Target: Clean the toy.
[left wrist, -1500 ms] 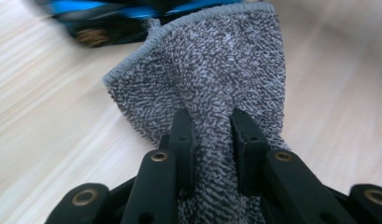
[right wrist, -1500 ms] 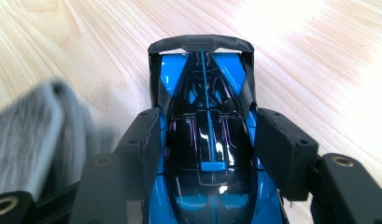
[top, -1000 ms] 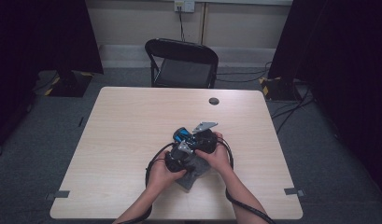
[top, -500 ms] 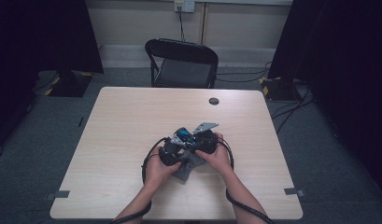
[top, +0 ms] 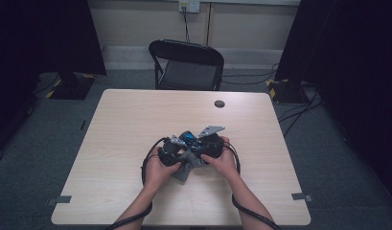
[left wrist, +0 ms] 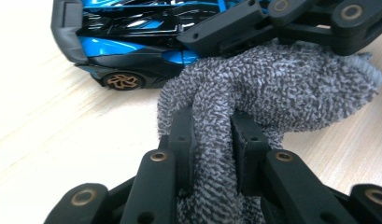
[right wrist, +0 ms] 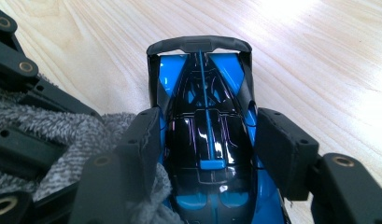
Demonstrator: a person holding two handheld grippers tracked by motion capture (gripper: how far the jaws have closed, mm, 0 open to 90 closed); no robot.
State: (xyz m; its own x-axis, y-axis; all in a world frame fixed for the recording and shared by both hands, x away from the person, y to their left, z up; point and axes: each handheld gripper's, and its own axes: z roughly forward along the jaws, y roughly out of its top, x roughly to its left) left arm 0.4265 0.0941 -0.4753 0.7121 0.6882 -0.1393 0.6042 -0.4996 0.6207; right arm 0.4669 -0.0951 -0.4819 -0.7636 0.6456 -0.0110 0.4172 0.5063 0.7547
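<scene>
A blue and black toy car (right wrist: 207, 121) stands on the wooden table (top: 131, 120), near its middle. My right gripper (right wrist: 207, 140) is shut on the car's sides, its pads (right wrist: 277, 140) pressing on the bodywork. My left gripper (left wrist: 212, 135) is shut on a grey terry cloth (left wrist: 272, 93), which lies bunched against the car (left wrist: 132, 51) at its side. From the high view, both hands meet over the car (top: 189, 139), and the cloth (top: 184, 170) hangs below them. The cloth (right wrist: 62, 130) also shows beside the right gripper's left jaw.
A black folding chair (top: 186, 64) stands behind the table's far edge. A small dark round disc (top: 219, 103) lies on the table toward the far right. Cables trail from both grippers toward the near edge.
The left hand with the cloth has slid a little to the left and away along the car. The right hand and the car have kept still.
</scene>
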